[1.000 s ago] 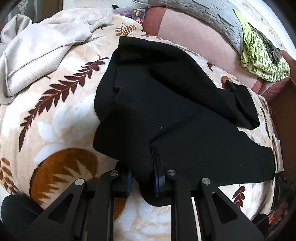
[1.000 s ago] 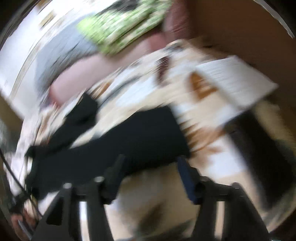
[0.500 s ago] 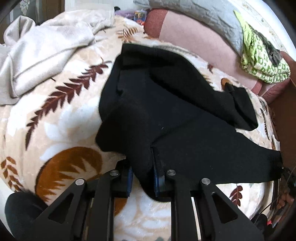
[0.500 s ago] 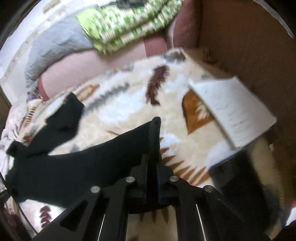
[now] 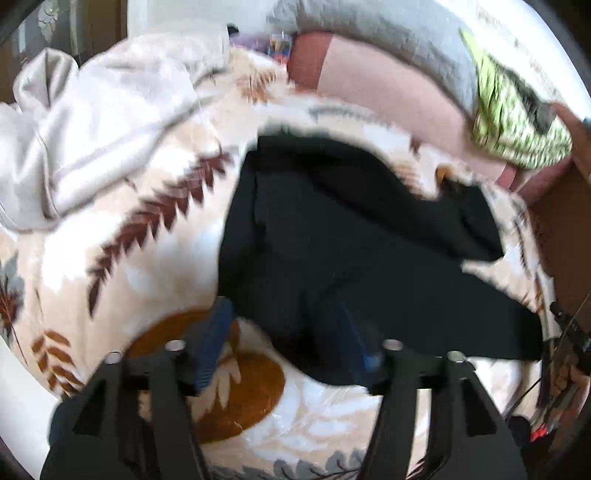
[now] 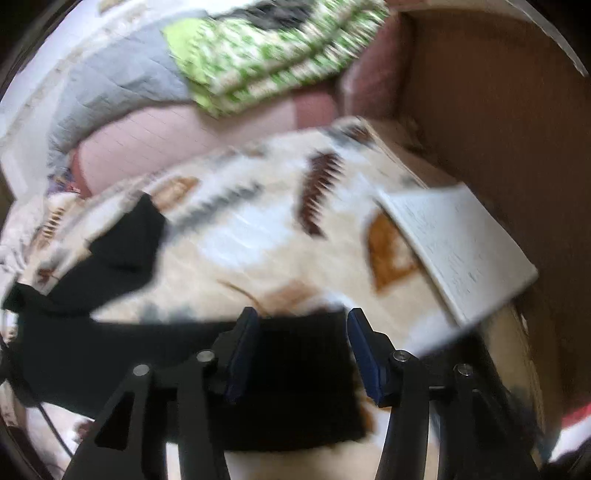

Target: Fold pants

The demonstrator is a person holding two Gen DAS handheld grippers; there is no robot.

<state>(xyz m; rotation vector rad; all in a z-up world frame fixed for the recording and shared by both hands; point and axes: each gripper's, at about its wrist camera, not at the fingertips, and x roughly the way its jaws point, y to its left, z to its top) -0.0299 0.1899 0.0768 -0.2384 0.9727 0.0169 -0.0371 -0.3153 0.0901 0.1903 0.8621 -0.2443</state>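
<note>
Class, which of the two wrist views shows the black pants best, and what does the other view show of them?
The left wrist view: the black pants fill its middle, both legs spread across the leaf-print blanket. The right wrist view shows only one leg end between its open fingers, and a strip trailing left.

Left tool point(image 5: 284, 339) at bottom centre of frame, jaws spread wide — black pants point(image 5: 351, 251) edge lies between blue pads point(image 5: 212, 343), not pinched. Pants sprawl from centre toward right edge, one leg bent back at upper right, other running to lower right. Under them, bed blanket point(image 5: 122, 280) with brown leaf print. Crumpled beige garment point(image 5: 92, 136) upper left. Pink pillow point(image 5: 388, 88), grey quilt point(image 5: 388, 33), green patterned cloth point(image 5: 517, 125) along top right. Frame motion-blurred.
</note>
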